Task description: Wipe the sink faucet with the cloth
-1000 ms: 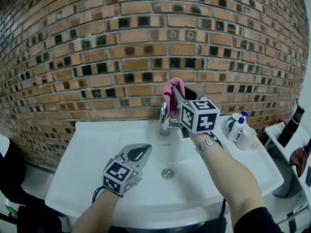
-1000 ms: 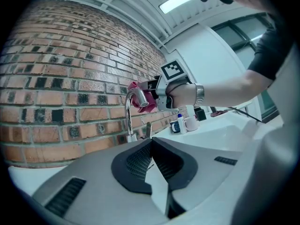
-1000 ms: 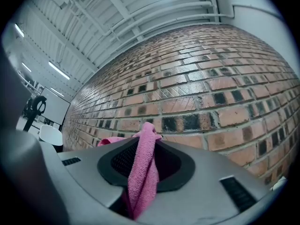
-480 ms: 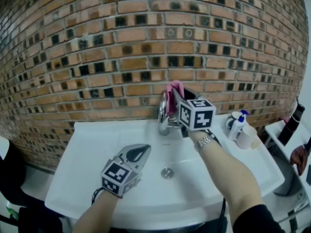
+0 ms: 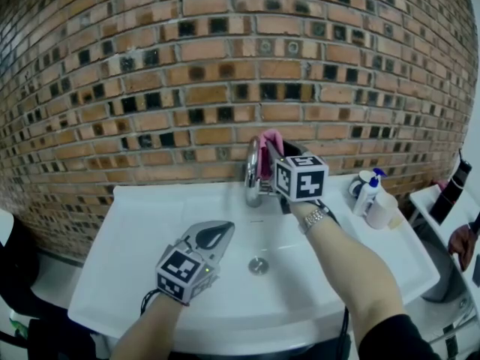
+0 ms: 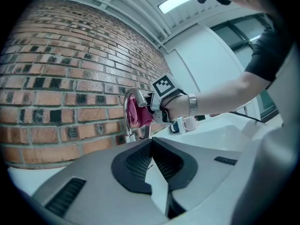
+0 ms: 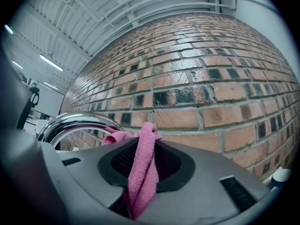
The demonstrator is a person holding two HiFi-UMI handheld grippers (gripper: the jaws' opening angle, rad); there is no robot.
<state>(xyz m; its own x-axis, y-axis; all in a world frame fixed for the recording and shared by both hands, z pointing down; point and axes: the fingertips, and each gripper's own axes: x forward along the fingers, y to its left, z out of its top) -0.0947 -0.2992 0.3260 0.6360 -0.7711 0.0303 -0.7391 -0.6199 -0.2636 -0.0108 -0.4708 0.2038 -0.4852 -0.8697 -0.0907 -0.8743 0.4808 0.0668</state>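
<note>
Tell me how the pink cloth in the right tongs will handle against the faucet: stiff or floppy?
Probably floppy: the pink cloth bunches and folds where the right tongs pinch it. Its looped weave looks grippy, so it should drag rather than slip on the shiny faucet.

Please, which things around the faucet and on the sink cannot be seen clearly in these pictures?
1. Whether the pink cloth touches the faucet: in the head view the right claw covers the spot where they meet.
2. The faucet's base and handle: in the right gripper view the claw's own body cuts them off, and only the spout's arch shows.
3. The print on the bottle: too small in the head view.
</note>
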